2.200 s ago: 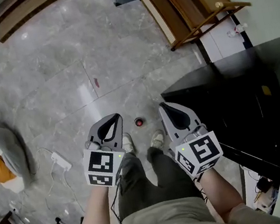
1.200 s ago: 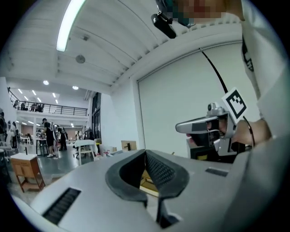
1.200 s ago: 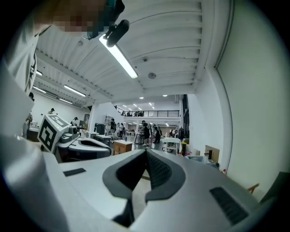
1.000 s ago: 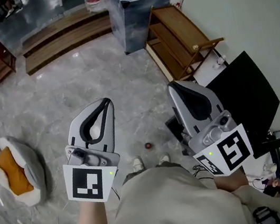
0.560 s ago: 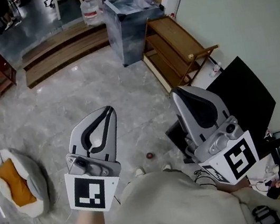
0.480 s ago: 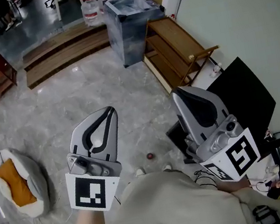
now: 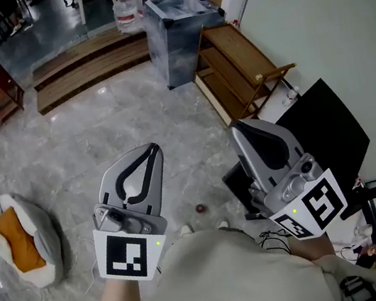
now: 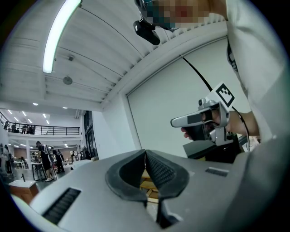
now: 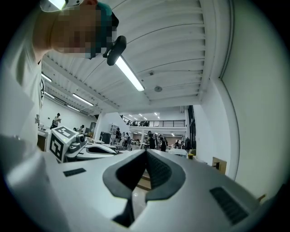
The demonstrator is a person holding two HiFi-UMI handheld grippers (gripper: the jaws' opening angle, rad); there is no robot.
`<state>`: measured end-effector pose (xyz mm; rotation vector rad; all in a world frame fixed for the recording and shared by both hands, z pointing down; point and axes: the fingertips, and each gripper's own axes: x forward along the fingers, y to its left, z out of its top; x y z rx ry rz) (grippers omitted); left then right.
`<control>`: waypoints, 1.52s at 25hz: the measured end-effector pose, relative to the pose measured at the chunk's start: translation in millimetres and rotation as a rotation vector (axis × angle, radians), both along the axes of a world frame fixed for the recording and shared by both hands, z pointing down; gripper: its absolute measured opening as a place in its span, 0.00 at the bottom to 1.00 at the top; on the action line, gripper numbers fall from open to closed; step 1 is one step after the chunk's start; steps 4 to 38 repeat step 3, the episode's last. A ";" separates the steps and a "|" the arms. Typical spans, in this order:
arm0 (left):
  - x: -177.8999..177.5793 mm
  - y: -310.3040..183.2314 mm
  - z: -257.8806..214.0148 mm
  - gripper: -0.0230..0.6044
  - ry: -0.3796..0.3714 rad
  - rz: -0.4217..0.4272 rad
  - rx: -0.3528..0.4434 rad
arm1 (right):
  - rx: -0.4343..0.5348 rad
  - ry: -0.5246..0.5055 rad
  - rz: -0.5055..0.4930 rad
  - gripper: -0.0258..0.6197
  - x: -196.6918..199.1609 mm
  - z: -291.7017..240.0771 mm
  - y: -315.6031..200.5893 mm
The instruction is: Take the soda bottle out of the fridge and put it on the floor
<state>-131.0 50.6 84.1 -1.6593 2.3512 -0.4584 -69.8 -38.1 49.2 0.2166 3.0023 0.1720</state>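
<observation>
Both claws, left gripper (image 7: 150,150) and right gripper (image 7: 238,128), were pressed together, nothing between the jaws; soda bottle wasn't clearly in view; small red-topped thing (image 7: 200,209) on the floor (image 7: 86,142) just ahead of your shoes (image 7: 186,231) might have been it, can't tell; if so, placing looked done; else next was the black fridge (image 7: 327,121) at your right; wooden rack (image 7: 234,66) and cushion (image 7: 17,241) stood well apart, nothing blocking.

The right hand-held gripper (image 7: 237,128) hides part of the black fridge (image 7: 329,125); the red speck (image 7: 200,209) is unidentifiably small.
</observation>
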 end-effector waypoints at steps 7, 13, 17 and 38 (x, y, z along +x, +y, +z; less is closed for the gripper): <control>1.1 2.3 -0.9 0.05 0.021 -0.004 0.007 | -0.001 0.011 0.001 0.03 0.8 3.7 0.6; 1.1 2.3 -0.9 0.05 0.021 -0.004 0.007 | -0.001 0.011 0.001 0.03 0.8 3.7 0.6; 1.1 2.3 -0.9 0.05 0.021 -0.004 0.007 | -0.001 0.011 0.001 0.03 0.8 3.7 0.6; 1.1 2.3 -0.9 0.05 0.021 -0.004 0.007 | -0.001 0.011 0.001 0.03 0.8 3.7 0.6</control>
